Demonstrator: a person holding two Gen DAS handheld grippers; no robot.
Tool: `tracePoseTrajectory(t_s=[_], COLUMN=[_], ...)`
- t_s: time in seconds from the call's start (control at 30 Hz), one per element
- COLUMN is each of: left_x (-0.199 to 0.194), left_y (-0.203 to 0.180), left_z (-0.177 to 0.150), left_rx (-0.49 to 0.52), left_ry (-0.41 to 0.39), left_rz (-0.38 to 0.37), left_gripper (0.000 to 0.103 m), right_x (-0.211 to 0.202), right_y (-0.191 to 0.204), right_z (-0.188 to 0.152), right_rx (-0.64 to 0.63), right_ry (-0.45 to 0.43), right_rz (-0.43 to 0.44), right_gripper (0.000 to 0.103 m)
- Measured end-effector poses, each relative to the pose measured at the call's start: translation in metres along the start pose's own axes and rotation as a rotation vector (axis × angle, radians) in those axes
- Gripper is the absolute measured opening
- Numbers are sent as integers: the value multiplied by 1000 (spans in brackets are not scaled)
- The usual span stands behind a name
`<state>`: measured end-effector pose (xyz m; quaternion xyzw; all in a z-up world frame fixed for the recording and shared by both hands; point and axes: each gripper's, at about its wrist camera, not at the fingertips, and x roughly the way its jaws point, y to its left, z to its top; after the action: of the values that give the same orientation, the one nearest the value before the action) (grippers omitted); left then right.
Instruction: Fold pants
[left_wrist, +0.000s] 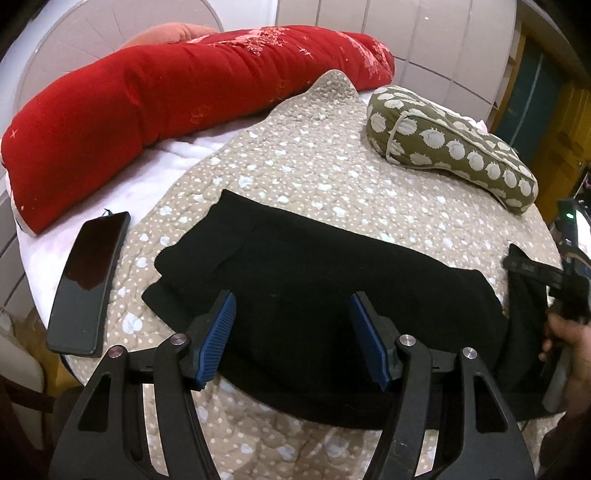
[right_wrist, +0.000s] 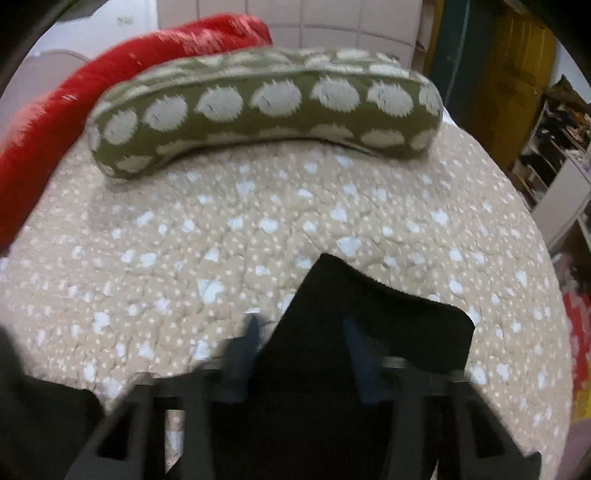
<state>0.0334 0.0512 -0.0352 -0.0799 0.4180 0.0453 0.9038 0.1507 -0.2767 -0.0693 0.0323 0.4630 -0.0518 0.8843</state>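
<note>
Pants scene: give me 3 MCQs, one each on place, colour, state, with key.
1. The phone lies where, in the left wrist view?
A. left of the pants
B. on the spotted pillow
C. under the red pillow

2. The pads on the left gripper fingers are:
A. red
B. blue
C. white

3. The left gripper is:
A. shut on the pants
C. shut on the phone
B. open

Key:
1 A, it rests flat near the quilt edge, left of the pants.
2 B, both pads show blue.
3 B, the fingers stand apart over the black cloth.
</note>
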Motion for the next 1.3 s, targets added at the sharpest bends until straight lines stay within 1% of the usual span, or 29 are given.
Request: tracePoseTrajectory(t_s=[0.03, 0.1, 0.2, 0.23, 0.3, 0.37, 0.43, 0.47, 0.53, 0.57, 0.6, 0.63, 0.67, 0.7, 0.73, 0.77, 0.8, 0.83, 0.87, 0.9, 1.0, 1.07, 1.1, 1.2, 1.23, 1.27, 1.3], left_x=[1, 3, 1, -2, -7, -12, -12, -12, -11, -11, -11, -12, -14, -16, -19, -20, -22, -23, -24, -25, -28, -28, -27, -20, -18, -19, -20], left_y=[2, 5, 5, 4, 1, -3, -6, -8, -12, -14, -17, -20, -20, -19, -18, -15, -12, -9, -6, -3, 6, 12, 15, 19, 20, 21, 22], left_z=[1, 1, 1, 0, -1, -2, -4, -5, -9, -10, -11, -13, -14, -14, -14, -13, -13, -12, -12, -11, -9, -9, -9, -8, -9, -9, -9], left_rx=[-7, -25, -41, -37, -31, -17, -15, -19, -27, -23, -16, -5, -1, 0, -3, -7, -16, -25, -34, -40, -51, -67, -78, -96, -91, -86, -84], left_ry=[3, 17, 26, 22, 9, -3, 1, 4, 15, 21, 25, 27, 24, 19, 13, 9, 6, 5, 5, 5, -3, -10, -9, 13, 23, 23, 17], left_rz=[4, -1, -11, -14, -21, -23, -31, -37, -52, -56, -58, -54, -48, -42, -36, -31, -25, -22, -19, -18, -4, 9, 12, 5, 2, 2, 9], left_gripper=[63, 63, 63, 63, 63, 63, 63, 63, 63, 63, 63, 63, 63, 63, 63, 63, 63, 63, 63, 63, 63, 63, 63, 63, 63, 63, 63], right_x=[-7, -24, -71, -94, -129, -158, -170, -170, -155, -146, -141, -138, -138, -137, -137, -136, -135, -133, -130, -128, -146, -160, -161, -139, -137, -142, -150], right_y=[-9, -27, -56, -69, -85, -106, -127, -138, -152, -156, -161, -167, -169, -173, -176, -177, -178, -178, -177, -172, -169, -168, -171, -176, -177, -178, -179], right_z=[-3, -9, -26, -38, -62, -95, -125, -139, -165, -172, -178, -182, -185, -185, -183, -182, -179, -176, -172, -169, -172, -180, -185, -195, -197, -197, -195], right_rx=[34, 71, 101, 115, 127, 159, 201, 221, 261, 286, 317, 376, 419, 455, 495, 516, 527, 525, 512, 487, 419, 373, 368, 360, 360, 364, 367], right_ry=[-8, -39, -126, -164, -211, -234, -214, -182, -113, -88, -79, -100, -125, -143, -155, -162, -172, -178, -170, -163, -204, -216, -200, -111, -96, -99, -106], right_rz=[69, 115, 158, 169, 170, 170, 168, 180, 190, 192, 204, 232, 250, 266, 288, 302, 315, 308, 273, 248, 199, 141, 124, 96, 96, 89, 52], right_gripper=[4, 4, 4, 4, 4, 4, 4, 4, 4, 4, 5, 7, 17, 38, 45, 46, 45, 39, 16, 4, 4, 4, 4, 5, 6, 15, 23])
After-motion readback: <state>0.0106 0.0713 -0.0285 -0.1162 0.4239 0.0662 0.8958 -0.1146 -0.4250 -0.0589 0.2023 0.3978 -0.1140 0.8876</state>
